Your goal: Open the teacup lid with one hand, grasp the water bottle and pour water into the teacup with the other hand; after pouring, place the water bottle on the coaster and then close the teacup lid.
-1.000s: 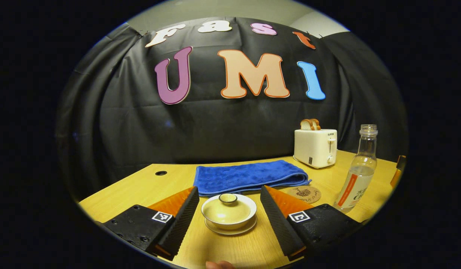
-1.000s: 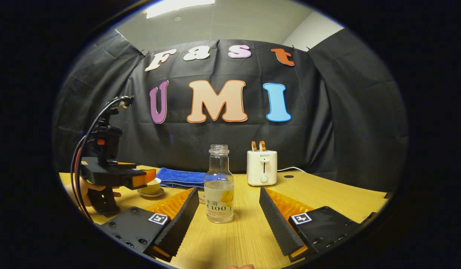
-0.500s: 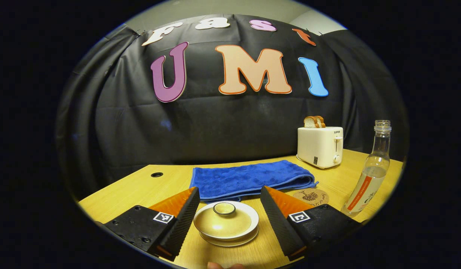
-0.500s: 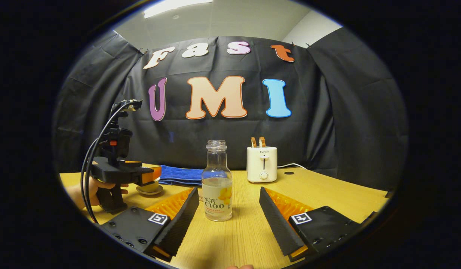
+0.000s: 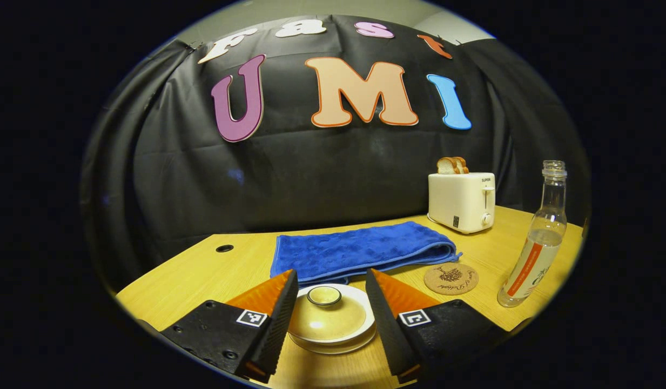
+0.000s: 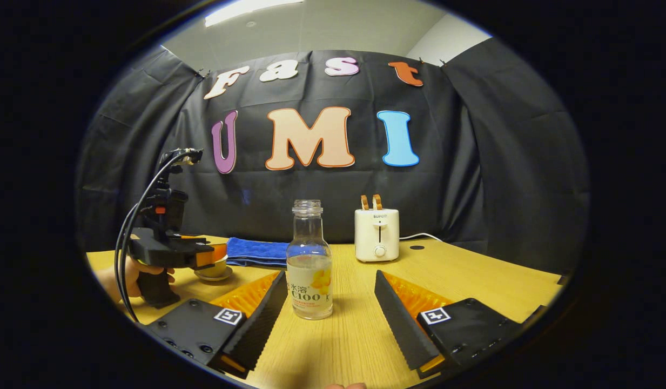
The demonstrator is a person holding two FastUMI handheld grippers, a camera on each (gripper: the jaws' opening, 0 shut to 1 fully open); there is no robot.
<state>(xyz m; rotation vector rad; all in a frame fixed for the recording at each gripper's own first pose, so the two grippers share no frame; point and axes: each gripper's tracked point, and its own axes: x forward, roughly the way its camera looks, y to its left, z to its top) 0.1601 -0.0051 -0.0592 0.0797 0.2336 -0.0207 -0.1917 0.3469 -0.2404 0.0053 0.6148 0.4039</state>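
Your left gripper (image 5: 328, 319) sits low over the bench (image 5: 203, 273) with its jaws narrowed around the teacup lid (image 5: 329, 317); the fingers stand just beside the lid's rim on either side, and whether they press on it cannot be told. The lid lies on the teacup, its small round knob (image 5: 324, 295) upright at the top, with a saucer (image 5: 333, 346) showing under the rim. Past the jaws lies a folded blue towel (image 5: 360, 250), and to its right a round cork coaster (image 5: 451, 279) rests flat on the bench, bare. Right of the coaster stands the water bottle (image 5: 535, 251), uncapped and partly filled. Farther back a white toaster (image 5: 461, 201) holds slices of bread (image 5: 452, 165) in its slots. In the right gripper view, your right gripper (image 6: 331, 319) has its jaws wide open, with the water bottle (image 6: 309, 262) standing upright just ahead of the gap and toward the left finger, not touched by either finger. Off to the left in that view, a hand (image 6: 128, 274) holds the left gripper (image 6: 206, 255) at the teacup (image 6: 214, 268). The blue towel (image 6: 255, 252) and the toaster (image 6: 377, 234) stand behind, near the black cloth wall (image 6: 500, 173).
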